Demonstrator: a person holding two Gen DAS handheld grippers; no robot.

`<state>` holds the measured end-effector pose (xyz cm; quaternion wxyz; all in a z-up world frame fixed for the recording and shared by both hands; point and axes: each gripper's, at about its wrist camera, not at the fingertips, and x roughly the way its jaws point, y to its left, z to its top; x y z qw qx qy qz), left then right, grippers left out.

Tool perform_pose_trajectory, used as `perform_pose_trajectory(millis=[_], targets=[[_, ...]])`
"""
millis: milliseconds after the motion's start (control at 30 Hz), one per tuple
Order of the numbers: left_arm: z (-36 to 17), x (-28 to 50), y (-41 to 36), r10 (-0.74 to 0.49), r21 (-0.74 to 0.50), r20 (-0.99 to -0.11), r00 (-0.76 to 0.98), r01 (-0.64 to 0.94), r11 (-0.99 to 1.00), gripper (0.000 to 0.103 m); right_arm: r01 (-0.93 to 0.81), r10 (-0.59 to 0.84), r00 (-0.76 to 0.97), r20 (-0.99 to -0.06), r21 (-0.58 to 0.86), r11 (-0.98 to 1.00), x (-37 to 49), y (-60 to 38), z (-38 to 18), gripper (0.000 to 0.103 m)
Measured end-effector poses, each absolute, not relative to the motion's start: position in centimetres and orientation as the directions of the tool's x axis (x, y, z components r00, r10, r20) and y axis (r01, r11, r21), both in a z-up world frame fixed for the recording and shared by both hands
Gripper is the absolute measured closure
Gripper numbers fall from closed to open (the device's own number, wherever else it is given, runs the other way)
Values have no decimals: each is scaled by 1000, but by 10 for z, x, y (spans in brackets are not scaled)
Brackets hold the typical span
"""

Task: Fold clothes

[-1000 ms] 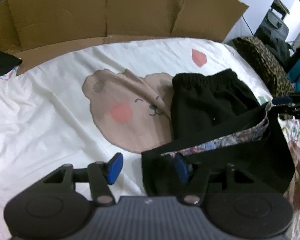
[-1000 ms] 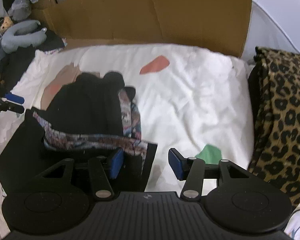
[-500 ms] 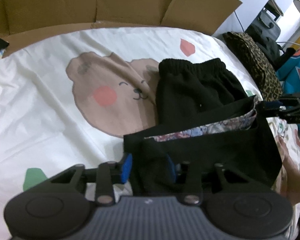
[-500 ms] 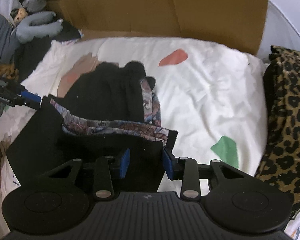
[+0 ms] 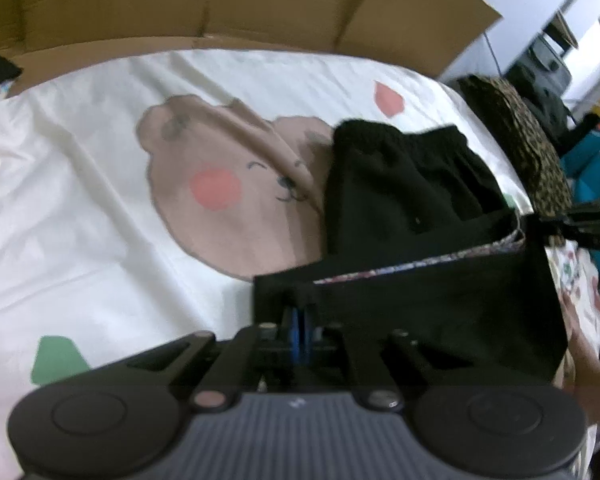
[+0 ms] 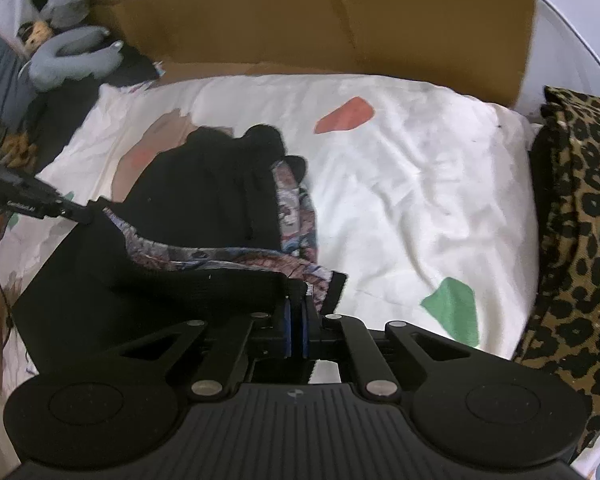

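A black garment (image 5: 420,300) with a patterned lining lies on a white bedsheet (image 5: 100,200) printed with a bear. Its near edge is lifted and stretched between both grippers. My left gripper (image 5: 300,314) has its jaws closing, blue pads pressed together on the garment's near left corner. In the right wrist view the garment (image 6: 160,300) spreads to the left, and my right gripper (image 6: 296,306) has its jaws closing on the near right corner, pads pinching the cloth. Each gripper also shows in the other's view: right gripper (image 5: 560,222), left gripper (image 6: 72,210).
Brown cardboard (image 5: 220,0) stands along the far side of the bed. A leopard-print cloth (image 6: 580,220) lies at the right edge. A grey plush toy (image 6: 68,60) sits at the far left. The white bedsheet (image 6: 420,200) stretches right of the garment.
Both grippers went from open beside the garment's near corners to closed on them. The near edge of the garment has risen slightly off the sheet.
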<state>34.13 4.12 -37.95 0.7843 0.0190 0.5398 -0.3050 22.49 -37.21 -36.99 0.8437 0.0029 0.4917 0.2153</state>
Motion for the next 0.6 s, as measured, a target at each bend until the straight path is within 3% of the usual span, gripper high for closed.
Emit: perform_pose_trajectory(millis=[600], targets=[[-379,348,52,-421,-270,-863,279,450,851,100,-304,380,436,-816,265,915,245,-380,-381,100]])
